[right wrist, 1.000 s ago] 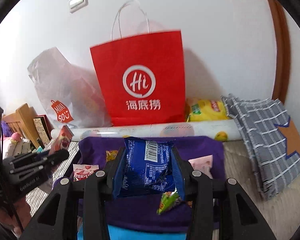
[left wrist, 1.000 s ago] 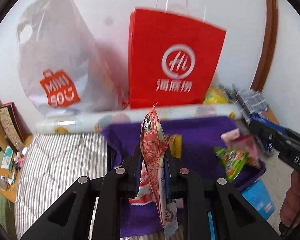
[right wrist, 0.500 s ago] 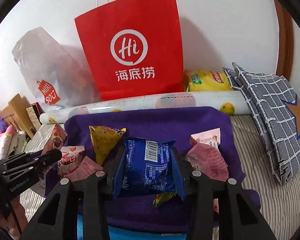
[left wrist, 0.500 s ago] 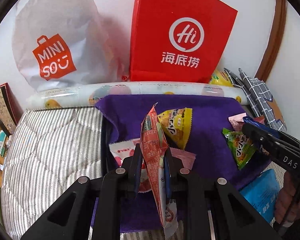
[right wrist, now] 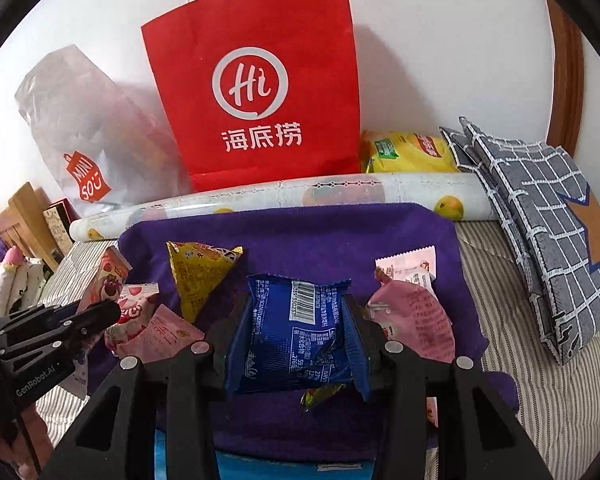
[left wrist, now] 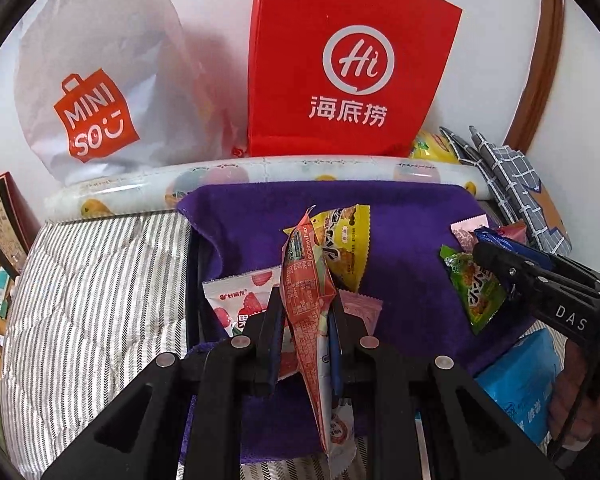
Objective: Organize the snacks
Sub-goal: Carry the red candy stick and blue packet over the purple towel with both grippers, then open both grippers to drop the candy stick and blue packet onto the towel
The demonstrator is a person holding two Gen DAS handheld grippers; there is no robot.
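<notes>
Left wrist view: the left gripper is clamped narrow on a red packet, held edge-on with its long axis running up and away over the near part of the purple cloth. A yellow packet lies on the cloth just beyond it, so the drop probably goes straight down.

Right wrist view: the right gripper grips a blue packet by its sides, barcode up, flat and crinkled, above the cloth's near middle, between the yellow packet and a pink packet.
</notes>
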